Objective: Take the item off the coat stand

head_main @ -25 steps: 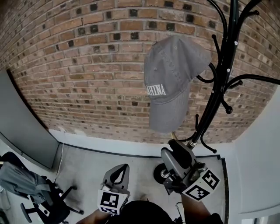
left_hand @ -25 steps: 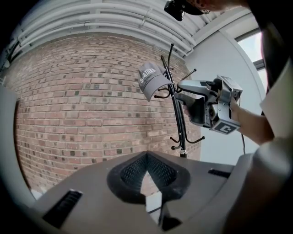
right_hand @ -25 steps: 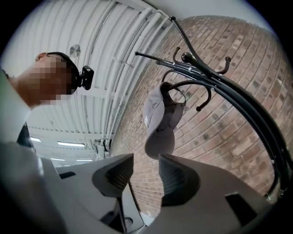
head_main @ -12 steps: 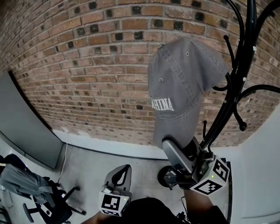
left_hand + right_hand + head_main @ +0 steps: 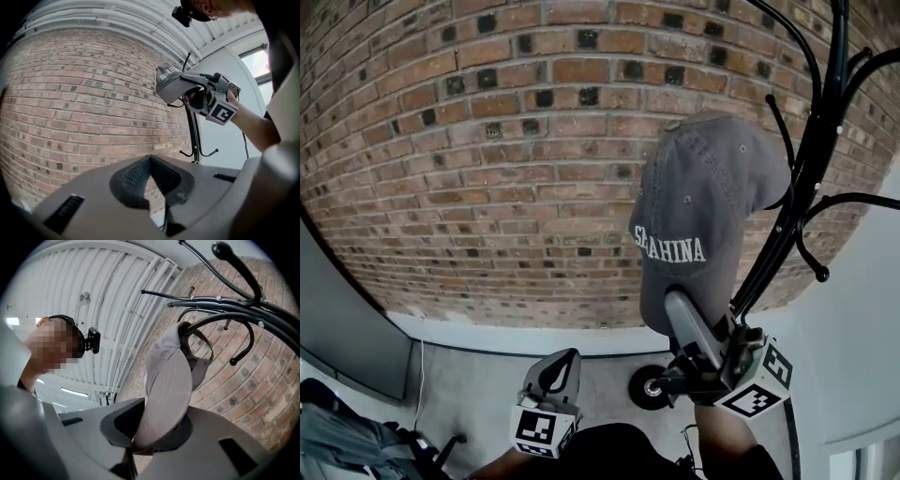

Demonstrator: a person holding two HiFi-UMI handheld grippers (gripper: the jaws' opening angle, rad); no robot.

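Observation:
A grey baseball cap (image 5: 703, 206) with white lettering hangs from a hook of the black coat stand (image 5: 811, 141), in front of the brick wall. My right gripper (image 5: 677, 305) reaches up under it. Its jaws are closing with the cap's brim (image 5: 166, 394) between them, and both pads touch the brim. In the right gripper view the crown and strap sit over a curved hook (image 5: 225, 324). The left gripper (image 5: 562, 361) hangs low near my body, shut with nothing in it. From its own view it looks up at the cap (image 5: 168, 84) and the right gripper (image 5: 190, 89).
The brick wall (image 5: 487, 169) fills the background. The stand's black round base (image 5: 645, 386) rests on the grey floor. A grey panel (image 5: 337, 328) leans at the left, with an office chair (image 5: 356, 445) draped in grey cloth below it. A white wall (image 5: 862, 356) closes the right side.
The right gripper has risen from below the cap up to its brim, and its jaws have come in around the brim. The left gripper has stayed low.

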